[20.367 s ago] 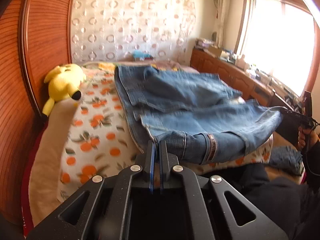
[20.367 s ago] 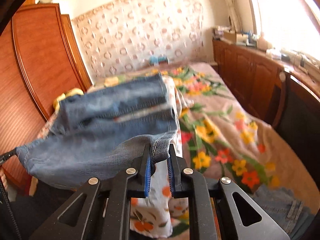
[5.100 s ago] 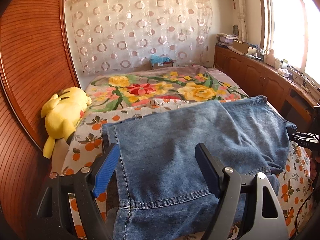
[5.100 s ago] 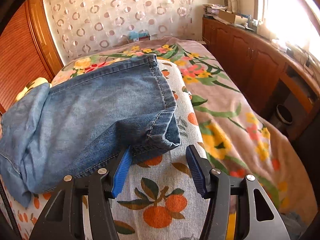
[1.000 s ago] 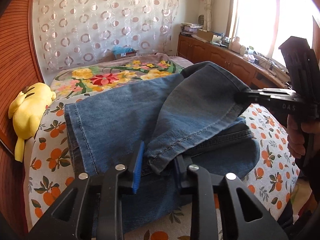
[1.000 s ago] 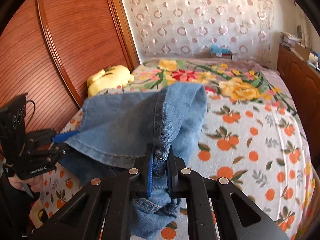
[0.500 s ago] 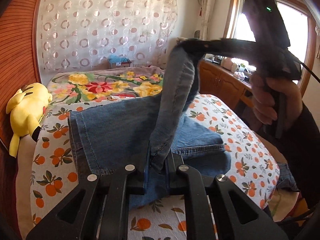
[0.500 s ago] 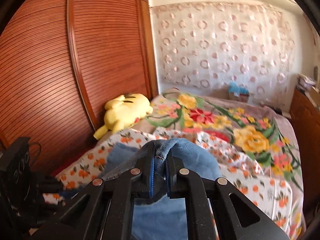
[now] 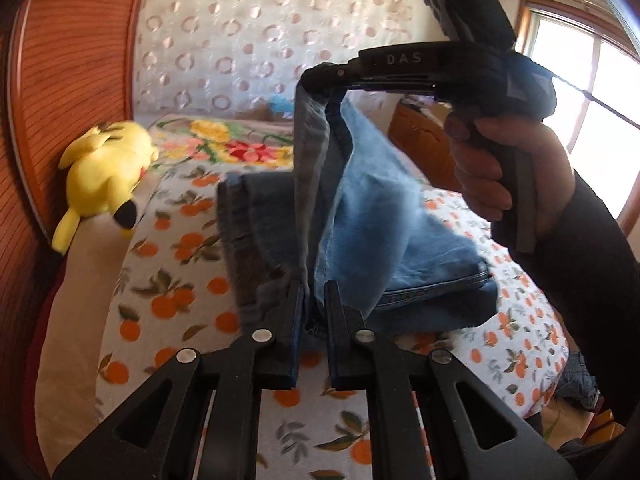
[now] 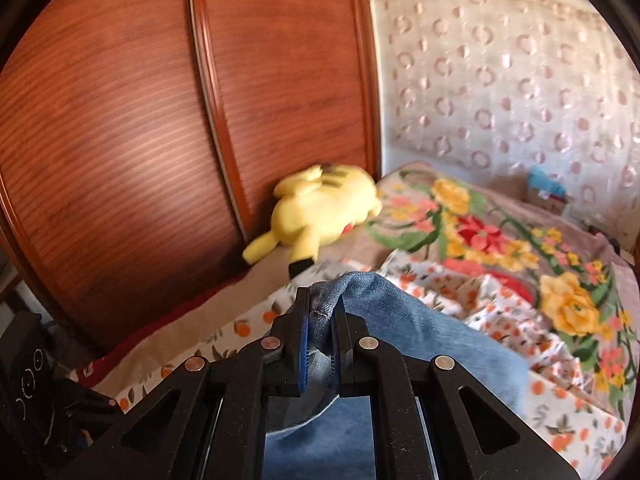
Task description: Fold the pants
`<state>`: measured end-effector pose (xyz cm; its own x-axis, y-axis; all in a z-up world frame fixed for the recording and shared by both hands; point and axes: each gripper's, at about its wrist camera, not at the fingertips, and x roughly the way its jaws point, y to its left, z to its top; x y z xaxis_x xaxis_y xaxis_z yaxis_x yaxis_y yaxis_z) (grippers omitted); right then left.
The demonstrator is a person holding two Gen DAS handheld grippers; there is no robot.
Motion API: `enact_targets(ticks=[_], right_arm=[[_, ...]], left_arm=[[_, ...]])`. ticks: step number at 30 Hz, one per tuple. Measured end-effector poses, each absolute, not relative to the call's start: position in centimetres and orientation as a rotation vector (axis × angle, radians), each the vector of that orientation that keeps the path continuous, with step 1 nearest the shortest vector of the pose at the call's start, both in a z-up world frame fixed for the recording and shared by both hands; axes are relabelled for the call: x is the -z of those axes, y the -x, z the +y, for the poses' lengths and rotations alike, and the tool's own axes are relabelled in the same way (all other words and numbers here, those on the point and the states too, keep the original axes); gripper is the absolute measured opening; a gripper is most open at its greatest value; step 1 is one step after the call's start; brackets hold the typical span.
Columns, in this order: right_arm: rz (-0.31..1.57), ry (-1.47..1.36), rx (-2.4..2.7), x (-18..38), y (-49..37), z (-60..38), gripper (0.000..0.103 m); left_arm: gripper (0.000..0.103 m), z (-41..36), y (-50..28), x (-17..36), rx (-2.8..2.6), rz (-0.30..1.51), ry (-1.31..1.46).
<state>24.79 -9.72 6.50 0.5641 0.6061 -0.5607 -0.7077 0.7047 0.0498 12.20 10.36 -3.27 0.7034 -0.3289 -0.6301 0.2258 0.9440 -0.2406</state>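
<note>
- The black left gripper [image 9: 311,300] is clamping a low edge of the faded blue denim pants [image 9: 360,216], having just been closing on it.
- The black right gripper [image 9: 320,80] is pinching the same edge high, likely to carry it across as a fold.
- The pants are partly lying on the orange-print bedspread [image 9: 176,280].
- Showing: one pair of pants, two grippers, one yellow plush toy [image 9: 104,168].

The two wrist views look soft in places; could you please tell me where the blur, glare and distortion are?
Left wrist view: window blown out white, jeans and plush smeared, left claw sharp. Right wrist view: plush, wardrobe and bedspread motion-blurred, right claw crisp. Both bend straight lines at dark corners.
</note>
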Motion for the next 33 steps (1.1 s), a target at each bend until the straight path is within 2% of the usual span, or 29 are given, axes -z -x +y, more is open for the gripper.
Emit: enact_targets(ticks=[2,3,7,9,10,12,14,16,26,28,31,33], right_arm=[[0.634,0.216,-0.766,-5.2,-26.0,-8.4,0.011],[0.654,0.226,-0.764,-4.7,-26.5,-8.0,0.016],[0.672,0.211,-0.738,-4.8,-27.8,-8.9,0.047],[0.657,0.201,-0.719,-5.3,-27.6,-10.6,0.050],[0.652,0.197,-0.720,-5.7,-27.4,-10.9,0.052],[0.636,0.197,-0.698,-6.1,-26.4,-12.5,0.053],[0.632,0.192,-0.669,-5.8,-24.6,-14.3,0.053],[0.627,0.189,-0.641,-5.1,-22.2,-16.2,0.053],[0.705,0.161,-0.480,-0.1,-14.8,-23.0,0.052],[0.713,0.139,-0.470,0.1,-14.2,-23.6,0.039],[0.727,0.124,-0.478,0.9,-13.5,-24.2,0.028],[0.728,0.129,-0.487,1.2,-13.3,-24.0,0.026]], left_arm=[[0.011,11.1,-12.5,4.7,0.291,0.763,0.164],[0.011,11.3,-12.6,5.2,0.286,0.774,0.169],[0.012,11.8,-13.0,6.1,0.271,0.794,0.173],[0.015,11.8,-13.2,6.0,0.264,0.796,0.169],[0.019,11.7,-13.3,5.9,0.259,0.794,0.166],[0.026,11.8,-13.5,5.4,0.256,0.782,0.166],[0.038,11.8,-13.6,5.0,0.257,0.770,0.170],[0.047,11.7,-13.7,4.5,0.253,0.755,0.166],[0.047,9.2,-14.0,2.2,0.281,0.681,0.126],[0.047,8.9,-13.8,1.7,0.286,0.662,0.130],[0.047,8.4,-13.4,1.1,0.289,0.641,0.124],[0.047,8.0,-13.2,0.9,0.295,0.635,0.107]])
